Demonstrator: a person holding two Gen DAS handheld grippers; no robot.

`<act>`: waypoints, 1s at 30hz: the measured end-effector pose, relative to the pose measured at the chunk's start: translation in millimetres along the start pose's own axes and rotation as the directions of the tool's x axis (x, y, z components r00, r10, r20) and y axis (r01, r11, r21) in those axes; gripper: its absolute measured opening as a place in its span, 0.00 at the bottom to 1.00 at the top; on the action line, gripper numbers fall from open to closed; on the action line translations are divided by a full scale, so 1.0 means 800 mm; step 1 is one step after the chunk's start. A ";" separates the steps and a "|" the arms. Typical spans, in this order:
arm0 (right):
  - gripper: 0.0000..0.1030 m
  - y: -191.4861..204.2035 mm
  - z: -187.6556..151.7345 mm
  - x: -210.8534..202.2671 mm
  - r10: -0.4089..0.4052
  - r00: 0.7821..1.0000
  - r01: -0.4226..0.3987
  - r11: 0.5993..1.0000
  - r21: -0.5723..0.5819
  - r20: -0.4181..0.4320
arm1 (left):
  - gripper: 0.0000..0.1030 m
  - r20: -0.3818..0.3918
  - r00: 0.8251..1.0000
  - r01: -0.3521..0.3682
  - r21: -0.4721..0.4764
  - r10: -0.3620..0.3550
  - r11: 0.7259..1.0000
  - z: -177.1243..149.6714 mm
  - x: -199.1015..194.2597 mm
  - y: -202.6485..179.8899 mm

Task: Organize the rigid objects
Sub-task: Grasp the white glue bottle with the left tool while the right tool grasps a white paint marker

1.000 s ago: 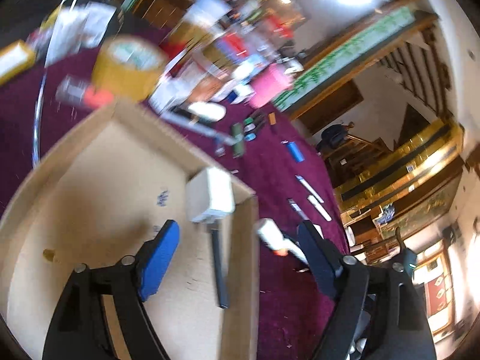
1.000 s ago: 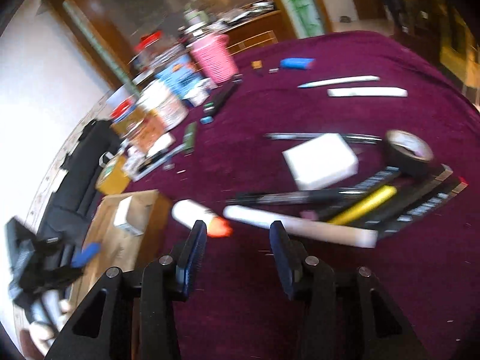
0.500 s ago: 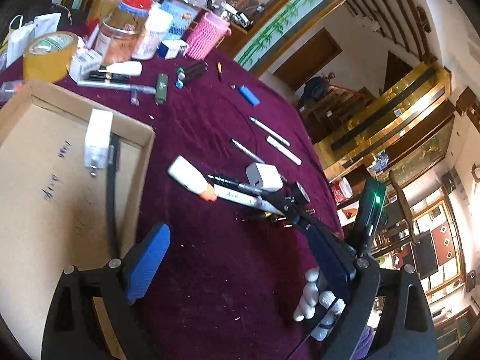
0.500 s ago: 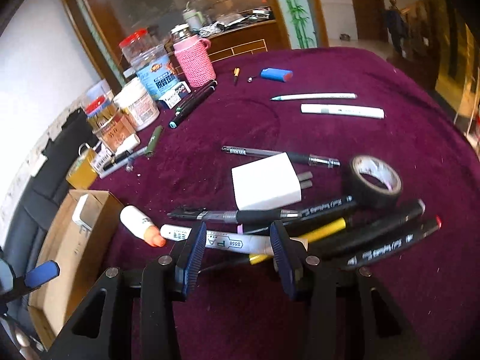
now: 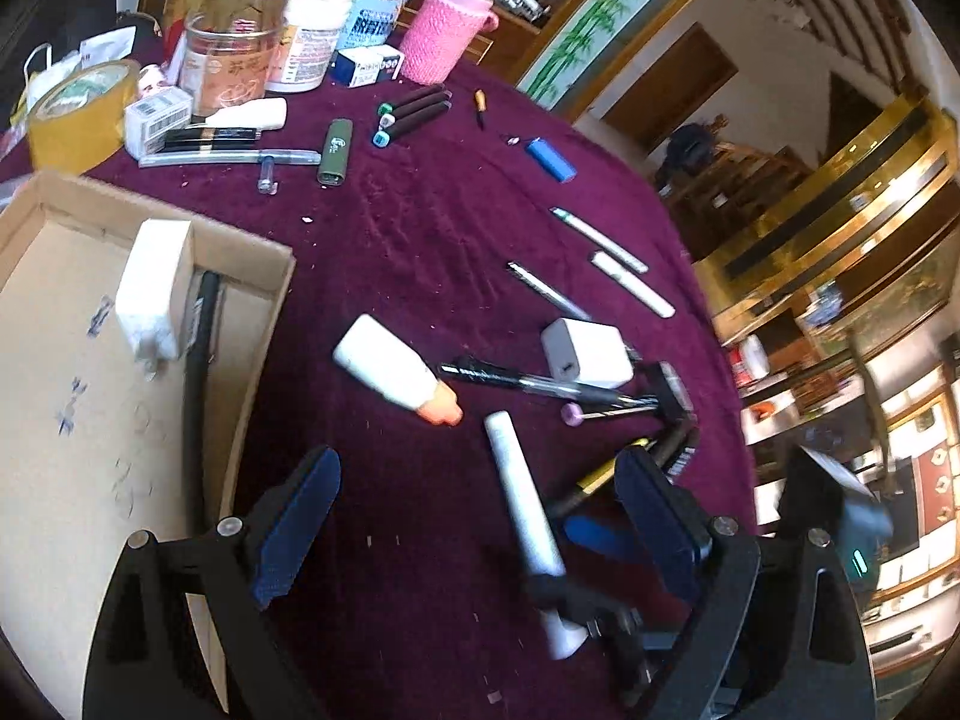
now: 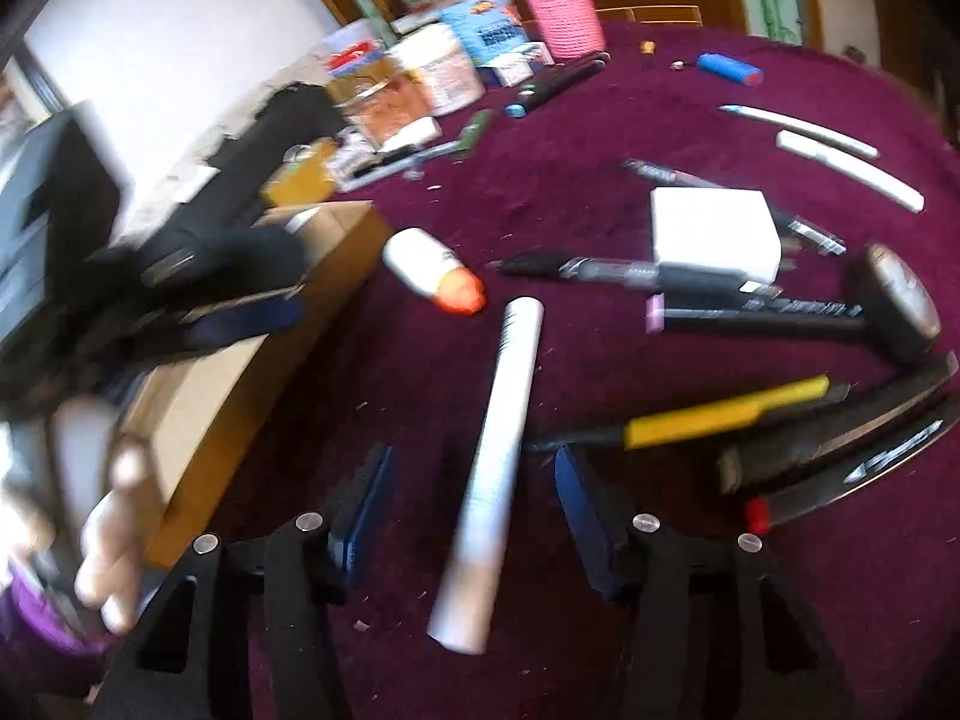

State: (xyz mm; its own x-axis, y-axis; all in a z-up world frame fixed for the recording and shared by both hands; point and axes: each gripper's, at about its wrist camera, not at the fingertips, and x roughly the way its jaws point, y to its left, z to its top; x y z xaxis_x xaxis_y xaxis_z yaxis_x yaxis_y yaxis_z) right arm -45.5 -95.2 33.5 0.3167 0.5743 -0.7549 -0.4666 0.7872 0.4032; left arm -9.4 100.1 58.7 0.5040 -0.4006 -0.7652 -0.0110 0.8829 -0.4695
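White marker point(image 6: 504, 456) lay on the purple cloth just right of the cardboard box point(image 5: 90, 396), straddled by the right gripper point(image 6: 474, 504), jaws spread, seemingly for pinching; left gripper point(image 5: 474, 516) likewise spread, empty.

From the right wrist, I see the left tongs point(image 6: 240, 312) and the hand point(image 6: 114, 546) only as a smear. The cardboard box point(image 5: 72, 420) runs off the left wrist view's edge. Jar labels point(image 5: 231, 81) are too small to read.
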 end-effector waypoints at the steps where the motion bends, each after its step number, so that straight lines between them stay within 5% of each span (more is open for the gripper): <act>1: 0.57 -0.006 -0.005 -0.001 -0.018 0.999 0.018 1.000 0.003 0.028 | 0.90 -0.008 1.000 -0.024 0.009 0.024 1.000 0.003 0.008 -0.003; 4: 0.57 -0.032 -0.013 -0.006 0.031 0.996 -0.038 0.995 0.087 0.084 | 0.89 -0.035 0.995 -0.091 0.042 0.092 0.995 0.014 0.034 -0.012; 6: 0.57 -0.036 -0.012 -0.015 -0.010 0.992 -0.003 0.994 0.107 0.122 | 0.89 -0.049 0.989 -0.138 0.060 0.141 0.989 0.020 0.052 -0.017; 13: 0.58 -0.050 -0.009 -0.018 -0.014 0.992 -0.005 0.988 0.151 0.122 | 0.85 -0.031 0.967 -0.248 0.096 0.252 0.964 0.039 0.087 -0.017; 14: 0.58 -0.051 -0.008 -0.019 -0.014 0.992 -0.004 0.989 0.151 0.122 | 0.69 -0.018 0.961 -0.271 0.119 0.275 0.955 0.040 0.087 -0.018; 15: 0.58 -0.051 -0.008 -0.020 -0.015 0.993 -0.003 0.989 0.150 0.121 | 0.35 -0.006 0.958 -0.283 0.138 0.286 0.949 0.039 0.085 -0.020; 16: 0.58 -0.050 -0.006 -0.018 -0.017 0.993 -0.001 0.989 0.148 0.121 | 0.25 -0.032 0.965 -0.253 0.152 0.260 0.956 0.038 0.088 -0.018; 22: 0.58 -0.049 -0.005 -0.015 -0.019 0.993 0.001 0.989 0.149 0.120 | 0.25 -0.061 0.959 -0.257 0.234 0.278 0.938 0.025 0.089 -0.022; 27: 0.59 -0.049 -0.005 -0.015 -0.018 0.993 0.001 0.989 0.147 0.120 | 0.42 -0.003 0.954 -0.285 0.305 0.300 0.909 0.007 0.090 -0.038; 29: 0.59 -0.049 -0.004 -0.015 -0.017 0.993 0.000 0.989 0.145 0.121 | 0.41 0.029 0.943 -0.319 0.353 0.331 0.879 -0.003 0.092 -0.047; 30: 0.60 -0.049 -0.004 -0.015 -0.017 0.993 -0.001 0.990 0.144 0.121 | 0.31 0.034 0.944 -0.318 0.367 0.329 0.874 -0.006 0.091 -0.050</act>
State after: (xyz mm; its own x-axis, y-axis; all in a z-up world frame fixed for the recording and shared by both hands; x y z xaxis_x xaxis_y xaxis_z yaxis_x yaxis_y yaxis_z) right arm -34.0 -133.4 24.9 0.4220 0.5838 -0.6936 -0.3427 0.8110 0.4742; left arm 23.5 34.9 19.8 0.5010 -0.0789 -0.8618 0.1467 0.9892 -0.0053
